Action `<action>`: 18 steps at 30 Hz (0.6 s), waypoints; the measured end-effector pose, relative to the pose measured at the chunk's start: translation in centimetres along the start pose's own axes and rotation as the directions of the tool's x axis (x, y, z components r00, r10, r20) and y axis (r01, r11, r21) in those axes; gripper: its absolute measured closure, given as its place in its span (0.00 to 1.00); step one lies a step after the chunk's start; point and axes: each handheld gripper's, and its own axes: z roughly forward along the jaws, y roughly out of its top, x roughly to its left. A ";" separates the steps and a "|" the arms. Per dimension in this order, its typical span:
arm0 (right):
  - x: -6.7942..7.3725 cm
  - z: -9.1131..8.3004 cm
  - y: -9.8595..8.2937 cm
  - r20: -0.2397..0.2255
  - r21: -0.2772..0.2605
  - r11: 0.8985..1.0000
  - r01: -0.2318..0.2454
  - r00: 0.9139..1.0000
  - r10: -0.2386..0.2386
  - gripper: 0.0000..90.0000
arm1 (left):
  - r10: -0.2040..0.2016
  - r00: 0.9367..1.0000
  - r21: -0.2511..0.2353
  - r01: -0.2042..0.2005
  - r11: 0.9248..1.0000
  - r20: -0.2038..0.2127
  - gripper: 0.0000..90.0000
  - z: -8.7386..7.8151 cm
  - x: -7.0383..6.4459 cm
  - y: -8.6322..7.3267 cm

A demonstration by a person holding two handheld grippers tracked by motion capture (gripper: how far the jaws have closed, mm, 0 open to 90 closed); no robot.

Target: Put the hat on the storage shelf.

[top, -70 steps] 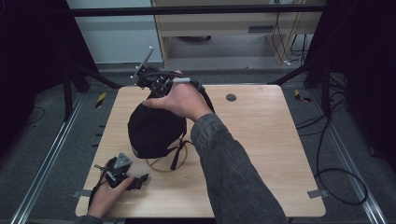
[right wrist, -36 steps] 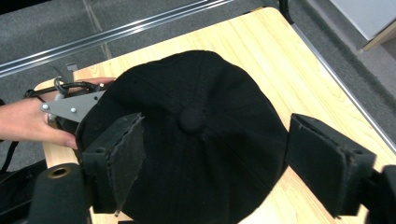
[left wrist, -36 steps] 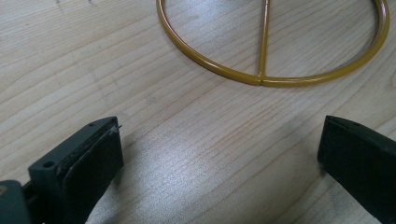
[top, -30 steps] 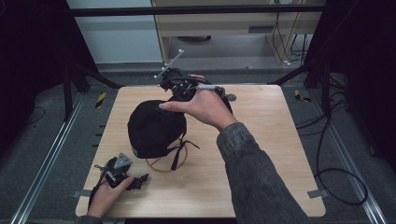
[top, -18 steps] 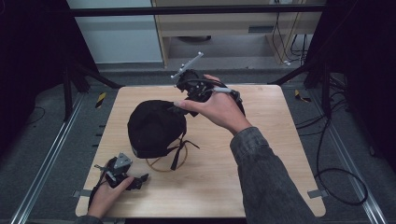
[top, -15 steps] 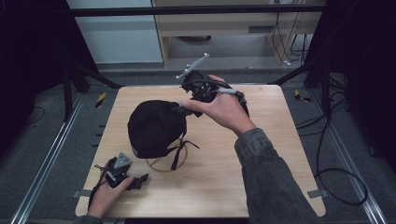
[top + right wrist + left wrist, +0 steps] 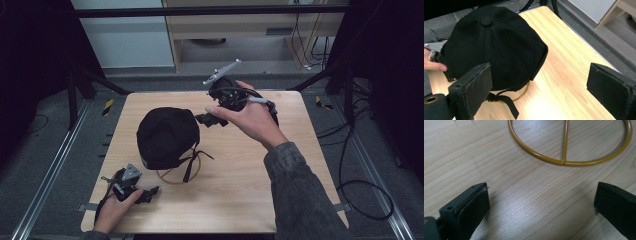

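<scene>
My right gripper (image 7: 214,120) has lifted off the black cap (image 7: 165,136) and drawn back toward two o'clock, its fingers spread wide and empty. The cap sits draped over the yellow wire stand (image 7: 178,174) near the table (image 7: 300,165) centre, so I judge the placing done. My left gripper (image 7: 131,187) rests at seven o'clock, fingers spread, holding nothing.

No readable text, labels, brands, numbers or signs anywhere. Black cap (image 7: 166,136): plain, no logo visible. Wooden table (image 7: 280,200): bare grain, unmarked. Grippers: no legible markings.
</scene>
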 end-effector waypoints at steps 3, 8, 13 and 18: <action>-0.3 -0.3 -0.6 0.004 -0.005 1.000 -0.007 1.000 0.007 0.07 | 0.000 1.000 0.000 0.000 1.000 0.000 0.00 0.0 0.0 0.0; -0.6 -0.8 -1.2 0.014 -0.008 1.000 -0.012 1.000 0.012 0.06 | 0.000 1.000 0.000 0.000 1.000 0.000 0.00 0.0 0.0 0.0; -0.9 -1.2 -1.8 0.021 -0.007 1.000 -0.018 1.000 0.018 0.06 | 0.000 1.000 0.000 0.000 1.000 0.000 0.00 0.0 0.0 0.0; -1.2 -2.0 -3.0 0.036 -0.022 1.000 -0.023 0.999 0.023 0.06 | 0.000 1.000 0.000 0.000 1.000 0.000 0.00 0.0 0.0 0.0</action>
